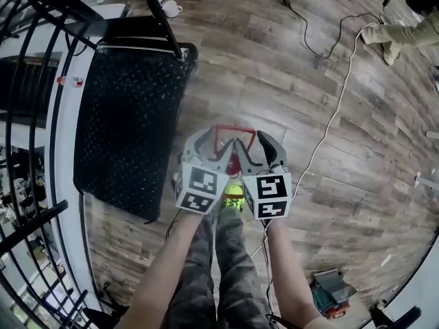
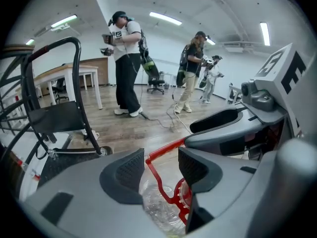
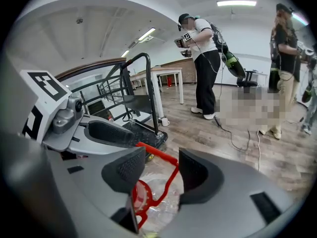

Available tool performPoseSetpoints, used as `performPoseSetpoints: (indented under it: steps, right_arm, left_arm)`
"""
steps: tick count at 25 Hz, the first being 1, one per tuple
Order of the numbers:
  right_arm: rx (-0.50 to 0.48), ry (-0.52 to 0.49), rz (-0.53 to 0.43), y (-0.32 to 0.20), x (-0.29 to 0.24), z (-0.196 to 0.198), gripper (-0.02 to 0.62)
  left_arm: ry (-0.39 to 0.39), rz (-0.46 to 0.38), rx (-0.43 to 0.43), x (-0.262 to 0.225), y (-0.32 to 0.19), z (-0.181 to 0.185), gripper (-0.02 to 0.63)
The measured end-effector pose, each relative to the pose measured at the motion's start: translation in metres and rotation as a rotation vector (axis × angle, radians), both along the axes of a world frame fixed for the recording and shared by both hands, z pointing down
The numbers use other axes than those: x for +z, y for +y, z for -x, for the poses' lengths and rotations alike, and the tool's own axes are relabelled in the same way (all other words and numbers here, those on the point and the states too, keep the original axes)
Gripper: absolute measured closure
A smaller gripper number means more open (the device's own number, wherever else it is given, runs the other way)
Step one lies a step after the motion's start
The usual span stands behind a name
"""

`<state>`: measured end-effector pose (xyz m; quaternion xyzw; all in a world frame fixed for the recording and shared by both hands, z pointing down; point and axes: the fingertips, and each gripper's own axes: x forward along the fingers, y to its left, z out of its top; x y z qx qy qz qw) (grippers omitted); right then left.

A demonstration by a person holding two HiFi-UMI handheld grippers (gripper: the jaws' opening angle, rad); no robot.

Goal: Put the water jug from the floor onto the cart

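Note:
The water jug (image 2: 158, 209) is clear plastic with a red cap and a red carrying handle (image 1: 233, 129), and it stands on the wood floor right of the cart (image 1: 130, 115). The cart is a low black platform with a black tubular push bar. My left gripper (image 1: 214, 149) and right gripper (image 1: 257, 149) hang side by side just over the jug's top. In the left gripper view, the left gripper (image 2: 161, 165) is open with the handle's leg between its pads, untouched. In the right gripper view, the right gripper (image 3: 162, 168) is open around the handle's other leg (image 3: 171, 175).
A black railing (image 1: 27, 184) runs along the left, beyond the cart. White and black cables (image 1: 329, 122) cross the floor on the right. A white mug (image 1: 171, 7) sits by the cart's far end. People (image 2: 126, 58) stand further off, near a table (image 2: 69, 76).

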<state>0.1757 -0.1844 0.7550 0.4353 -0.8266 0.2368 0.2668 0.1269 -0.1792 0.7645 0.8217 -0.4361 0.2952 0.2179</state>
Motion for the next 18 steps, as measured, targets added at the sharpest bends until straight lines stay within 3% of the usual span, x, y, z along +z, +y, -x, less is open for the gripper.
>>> performPoseSetpoints:
  steps: [18]
  right_arm:
    - [-0.012,0.031,0.077,-0.014,0.069,0.001,0.393]
  left_arm:
    - [-0.029,0.062,0.028,0.065,-0.022,0.004,0.414]
